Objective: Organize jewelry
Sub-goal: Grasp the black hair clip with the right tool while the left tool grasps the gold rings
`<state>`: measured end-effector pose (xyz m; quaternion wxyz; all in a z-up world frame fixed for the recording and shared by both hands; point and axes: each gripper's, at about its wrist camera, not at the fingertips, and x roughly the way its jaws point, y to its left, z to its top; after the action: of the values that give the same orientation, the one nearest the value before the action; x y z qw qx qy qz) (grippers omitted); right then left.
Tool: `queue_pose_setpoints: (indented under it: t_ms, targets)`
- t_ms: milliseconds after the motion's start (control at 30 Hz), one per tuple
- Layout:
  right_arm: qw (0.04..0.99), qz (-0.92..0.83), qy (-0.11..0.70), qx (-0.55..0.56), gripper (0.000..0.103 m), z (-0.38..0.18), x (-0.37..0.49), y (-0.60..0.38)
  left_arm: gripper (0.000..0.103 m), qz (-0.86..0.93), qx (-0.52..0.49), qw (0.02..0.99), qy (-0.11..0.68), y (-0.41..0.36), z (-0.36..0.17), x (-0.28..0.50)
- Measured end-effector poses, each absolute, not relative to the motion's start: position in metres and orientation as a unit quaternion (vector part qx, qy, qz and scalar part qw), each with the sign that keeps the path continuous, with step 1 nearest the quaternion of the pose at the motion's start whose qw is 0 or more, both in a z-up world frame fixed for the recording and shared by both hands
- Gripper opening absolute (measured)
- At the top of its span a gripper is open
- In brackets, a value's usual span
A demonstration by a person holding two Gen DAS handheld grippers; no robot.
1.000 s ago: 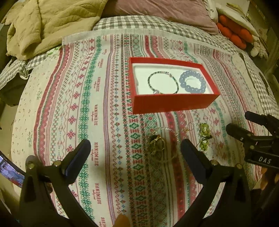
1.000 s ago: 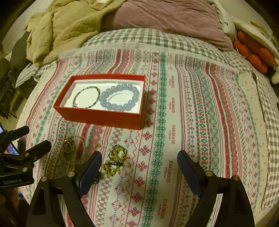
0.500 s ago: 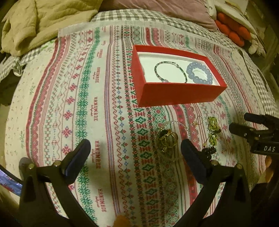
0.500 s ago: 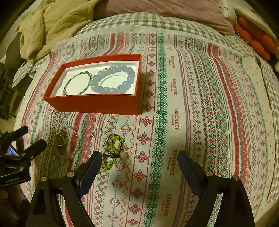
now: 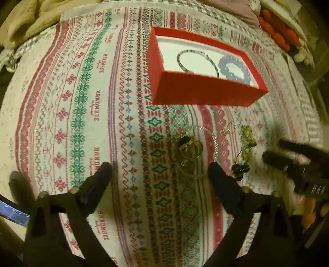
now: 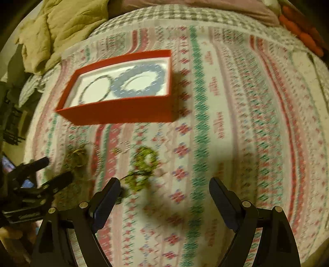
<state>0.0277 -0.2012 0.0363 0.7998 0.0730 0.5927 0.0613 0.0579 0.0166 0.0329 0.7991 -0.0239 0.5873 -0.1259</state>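
A red box (image 5: 205, 96) (image 6: 123, 113) with a white lining holds a thin dark bracelet (image 5: 197, 61) (image 6: 94, 91) and a blue bead bracelet (image 5: 234, 69) (image 6: 137, 82). In front of the box, on the patterned cloth, lie a gold jewelry cluster (image 5: 189, 150) (image 6: 77, 156) with a thin chain, a small ring (image 6: 124, 146), a green bead bracelet (image 5: 247, 141) (image 6: 144, 166) and a dark bead piece (image 5: 240, 169). My left gripper (image 5: 160, 176) is open, just left of the gold cluster. My right gripper (image 6: 164, 191) is open, with the green bracelet at its left finger.
The patterned cloth (image 5: 82, 102) covers a bed. A beige blanket (image 6: 61, 26) and a mauve pillow (image 6: 205, 8) lie at the far end. Orange plush things (image 5: 277, 35) sit far right. Each gripper shows in the other's view, the right one (image 5: 298, 164) and the left one (image 6: 37, 180).
Both grippers have moved forward and lower toward the loose jewelry. The box and jewelry now look larger and nearer. Nothing has been picked up.
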Motion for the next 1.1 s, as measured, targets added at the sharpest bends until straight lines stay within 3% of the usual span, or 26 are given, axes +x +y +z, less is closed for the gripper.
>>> queue_pose_setpoints:
  t_ms: [67, 200, 467, 533, 667, 1100]
  targets:
    - [0.793, 0.073, 0.599, 0.085, 0.088, 0.036, 0.027, -0.196, 0.087, -0.131, -0.043, 0.8, 0.583, 0.022, 0.036, 0.059]
    - [0.776, 0.108, 0.613, 0.099, 0.063, 0.03, 0.028, -0.181, 0.081, -0.147, -0.057, 0.803, 0.575, 0.024, 0.043, 0.056]
    - [0.766, 0.124, 0.626, 0.081, 0.037, 0.015, 0.031, -0.153, 0.059, -0.169, -0.068, 0.799, 0.573, 0.028, 0.042, 0.054]
    - [0.764, 0.119, 0.63, 0.078, 0.025, 0.009, 0.034, -0.15, 0.053, -0.174, -0.072, 0.798, 0.572, 0.029, 0.042, 0.055]
    - [0.771, 0.115, 0.621, 0.081, 0.024, 0.011, 0.037, -0.151, 0.046, -0.19, -0.091, 0.793, 0.571, 0.027, 0.045, 0.056]
    - [0.787, 0.117, 0.599, 0.094, 0.024, 0.032, 0.029, -0.172, 0.045, -0.176, -0.05, 0.794, 0.58, -0.009, 0.036, 0.063]
